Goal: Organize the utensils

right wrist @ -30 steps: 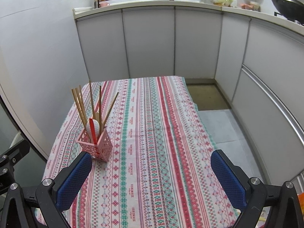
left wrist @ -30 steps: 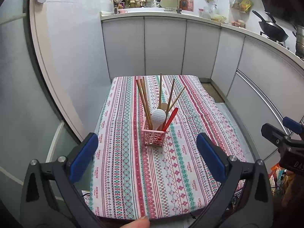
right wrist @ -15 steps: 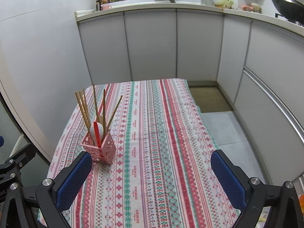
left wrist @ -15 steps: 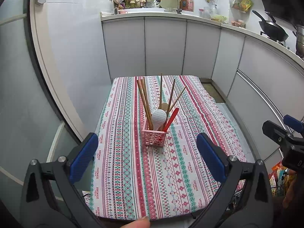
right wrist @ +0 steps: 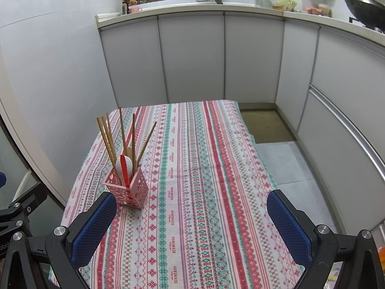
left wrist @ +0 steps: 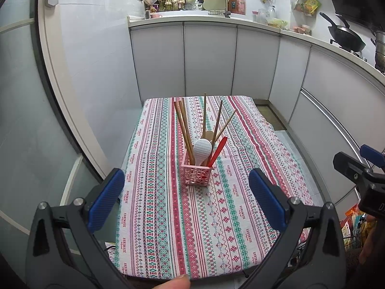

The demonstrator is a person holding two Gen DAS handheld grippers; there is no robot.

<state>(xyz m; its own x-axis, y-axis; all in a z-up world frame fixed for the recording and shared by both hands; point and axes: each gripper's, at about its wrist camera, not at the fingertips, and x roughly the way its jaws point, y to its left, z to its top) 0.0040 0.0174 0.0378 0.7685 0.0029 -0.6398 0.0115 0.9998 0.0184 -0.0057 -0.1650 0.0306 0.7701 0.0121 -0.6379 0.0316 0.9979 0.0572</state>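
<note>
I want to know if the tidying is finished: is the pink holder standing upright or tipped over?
Upright. The holder stands flat on the tablecloth, and the chopsticks and spoon stick up out of it.

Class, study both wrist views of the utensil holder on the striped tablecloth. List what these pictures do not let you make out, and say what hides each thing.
- Lower ends of the chopsticks, white spoon and red utensil: both views, hidden inside the pink holder.
- Wooden spoon: left wrist view, mostly behind the white spoon.
- Table's near edge: right wrist view, cut off by the frame and the right gripper.
- Tablecloth lettering: too small.
</note>
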